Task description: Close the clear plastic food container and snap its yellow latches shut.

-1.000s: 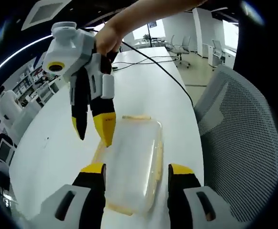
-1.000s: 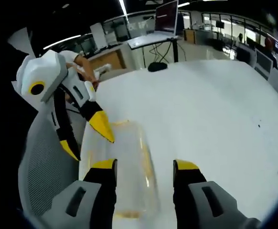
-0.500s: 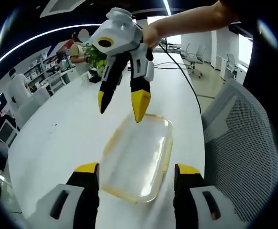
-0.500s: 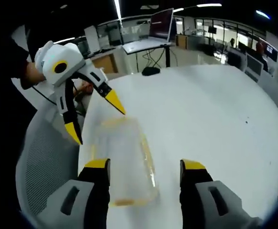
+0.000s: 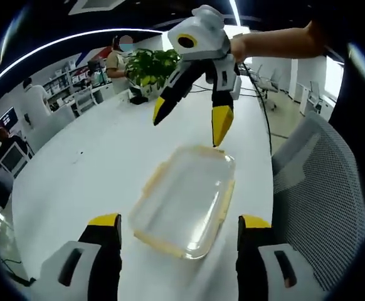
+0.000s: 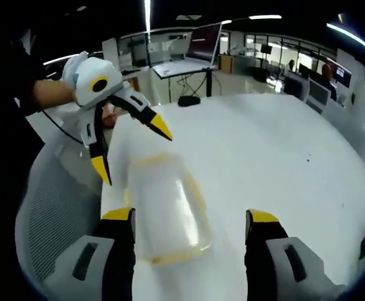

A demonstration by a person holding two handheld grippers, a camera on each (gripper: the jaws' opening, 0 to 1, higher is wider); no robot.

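Observation:
A clear plastic food container [image 5: 185, 199] with yellow latches along its rim lies flat on the white table [image 5: 88, 163], lid on top. Whether the latches are snapped down I cannot tell. My left gripper [image 5: 179, 221] is open, its jaws at either side of the container's near end and above it. My right gripper [image 5: 190, 122] hangs open in the air over the far end, touching nothing. In the right gripper view the container [image 6: 167, 210] sits between the open jaws of my right gripper [image 6: 190, 216], with my left gripper [image 6: 132, 150] raised beyond it.
A grey mesh chair [image 5: 320, 188] stands tight against the table edge beside the container, also in the right gripper view as the chair [image 6: 51, 207]. A potted plant [image 5: 146, 66] and people are at the table's far end. A monitor [image 6: 204, 41] stands on a desk behind.
Both grippers have risen and drawn back from the container, so it looks smaller in both views. The right gripper's tip has left the lid. The container has stayed put.

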